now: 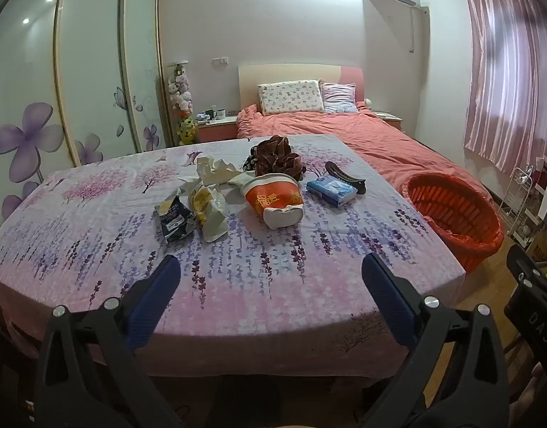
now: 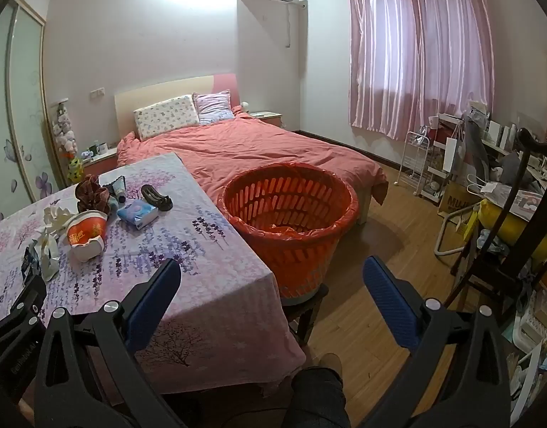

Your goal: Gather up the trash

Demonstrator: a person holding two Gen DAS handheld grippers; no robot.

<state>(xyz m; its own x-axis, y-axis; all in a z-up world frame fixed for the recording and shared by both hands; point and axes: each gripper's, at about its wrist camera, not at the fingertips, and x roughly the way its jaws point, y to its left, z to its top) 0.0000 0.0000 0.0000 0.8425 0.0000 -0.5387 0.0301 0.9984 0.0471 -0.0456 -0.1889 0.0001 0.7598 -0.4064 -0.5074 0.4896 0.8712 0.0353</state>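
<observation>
On the floral tablecloth [image 1: 259,278] lie a crushed red-and-white paper cup [image 1: 275,199], crumpled white tissues [image 1: 212,169], a yellow-white wrapper [image 1: 209,214] and a dark snack bag [image 1: 173,219]. My left gripper [image 1: 269,278] hangs open over the table's near edge, short of the trash, nothing between its blue pads. An orange basket [image 2: 287,221] lined with a red bag stands on a stool beside the table's right side. My right gripper [image 2: 273,281] is open too, pointing at the basket's near wall. The cup [image 2: 86,235] and tissues [image 2: 57,215] show left in the right wrist view.
A blue tissue pack [image 1: 330,189], a black hair clip [image 1: 344,174] and a brown scrunchie [image 1: 277,158] lie at the table's far side. A bed [image 2: 259,149] with a salmon cover sits behind. Chair [image 2: 516,221], rack [image 2: 416,164] and clutter fill the right. A person's leg [image 2: 316,396] shows below.
</observation>
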